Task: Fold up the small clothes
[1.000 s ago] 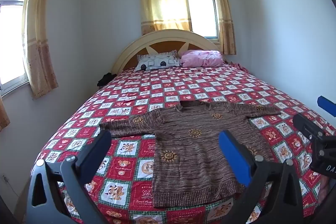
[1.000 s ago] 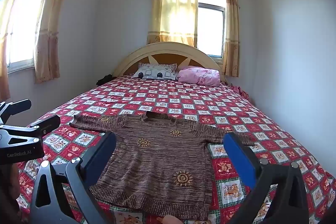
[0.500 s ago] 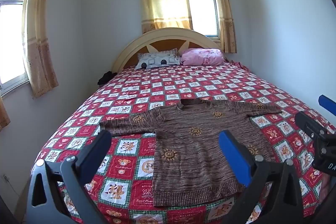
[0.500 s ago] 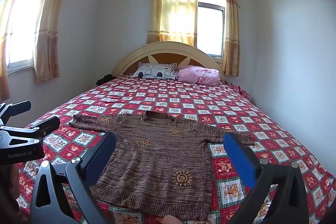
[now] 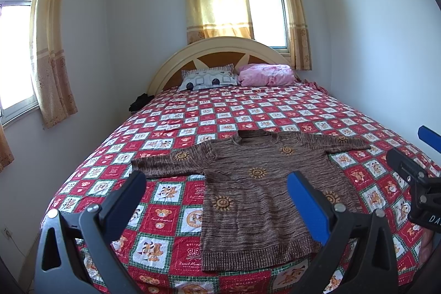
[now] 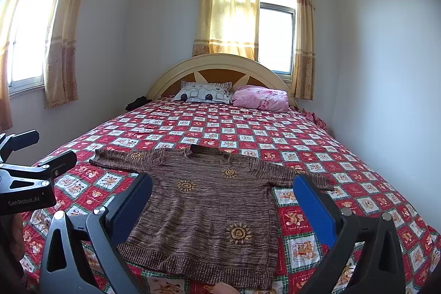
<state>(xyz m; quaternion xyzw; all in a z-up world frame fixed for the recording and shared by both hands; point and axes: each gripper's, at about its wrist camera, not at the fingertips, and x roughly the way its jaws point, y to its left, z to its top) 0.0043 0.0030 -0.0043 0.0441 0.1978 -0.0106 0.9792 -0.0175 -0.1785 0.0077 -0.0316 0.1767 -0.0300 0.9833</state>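
— What's lying on the wide bed with the red patchwork quilt (image 6: 275, 134)?

— A brown knitted sweater with orange suns (image 6: 209, 211) is lying flat near the foot edge; a grey patterned pillow (image 6: 204, 94) and a pink pillow (image 6: 259, 98) are resting at the headboard.

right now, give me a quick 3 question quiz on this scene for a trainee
1. True or false: the sweater lies spread flat on the bed, both sleeves out to the sides.
2. Which holds the sweater? A. left gripper B. right gripper C. neither
3. Fill in: at the headboard, beside the patterned pillow, lies a ____ bundle.

Key: 1 true; 2 C, both sets of fingers are open above the bed with nothing between them; 3 pink.
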